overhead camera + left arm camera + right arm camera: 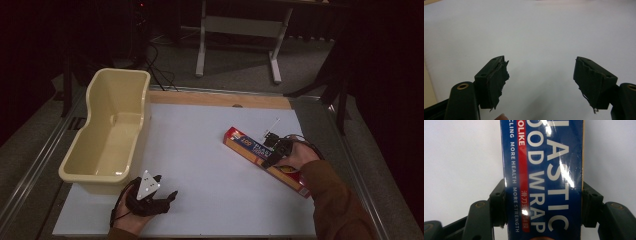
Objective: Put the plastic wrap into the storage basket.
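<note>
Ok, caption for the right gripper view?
Right gripper closed across a plastic wrap box lying on the white table.

Box (264,159): blue face with white lettering, a red stripe, red ends, yellow edge. Tub (111,131): plain cream. Table (200,165): plain white with a wooden strip; grippers' jaws black.
</note>
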Demonstrator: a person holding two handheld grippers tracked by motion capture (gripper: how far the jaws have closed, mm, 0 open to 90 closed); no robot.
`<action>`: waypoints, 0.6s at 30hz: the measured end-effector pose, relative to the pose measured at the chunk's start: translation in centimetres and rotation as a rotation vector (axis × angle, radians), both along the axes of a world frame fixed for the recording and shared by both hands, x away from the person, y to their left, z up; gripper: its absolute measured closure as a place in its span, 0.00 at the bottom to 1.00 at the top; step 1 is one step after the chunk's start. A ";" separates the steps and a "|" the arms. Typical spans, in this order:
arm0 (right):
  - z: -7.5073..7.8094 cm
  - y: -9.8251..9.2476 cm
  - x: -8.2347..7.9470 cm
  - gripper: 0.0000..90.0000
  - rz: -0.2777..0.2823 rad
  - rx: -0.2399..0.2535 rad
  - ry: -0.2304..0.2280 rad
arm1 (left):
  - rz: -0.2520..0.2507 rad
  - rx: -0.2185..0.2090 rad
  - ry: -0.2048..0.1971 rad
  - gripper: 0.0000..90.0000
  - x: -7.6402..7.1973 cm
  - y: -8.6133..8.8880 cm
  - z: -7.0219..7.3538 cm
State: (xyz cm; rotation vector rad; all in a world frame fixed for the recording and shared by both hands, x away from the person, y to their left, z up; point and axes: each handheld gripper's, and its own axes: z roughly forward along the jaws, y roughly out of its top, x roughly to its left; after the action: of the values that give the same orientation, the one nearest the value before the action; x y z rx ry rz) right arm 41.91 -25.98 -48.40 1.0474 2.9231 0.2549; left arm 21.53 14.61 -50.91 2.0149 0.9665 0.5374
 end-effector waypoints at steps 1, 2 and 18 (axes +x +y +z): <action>0.0 0.2 0.0 0.43 -0.037 0.011 0.013 | 0.001 -0.001 -0.001 0.29 0.0 0.0 0.0; 0.1 0.3 0.1 0.44 -0.081 0.019 0.037 | 0.002 -0.002 -0.001 0.29 0.0 0.0 0.0; 2.9 1.1 0.8 0.44 -0.375 0.470 0.156 | 0.010 -0.009 -0.009 0.30 -0.1 0.2 0.2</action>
State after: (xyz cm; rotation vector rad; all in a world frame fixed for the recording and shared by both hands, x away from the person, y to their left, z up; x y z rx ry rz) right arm 42.67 -24.91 -45.45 1.7147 2.7755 0.9096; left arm 21.45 14.85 -50.74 1.9997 0.9720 0.5459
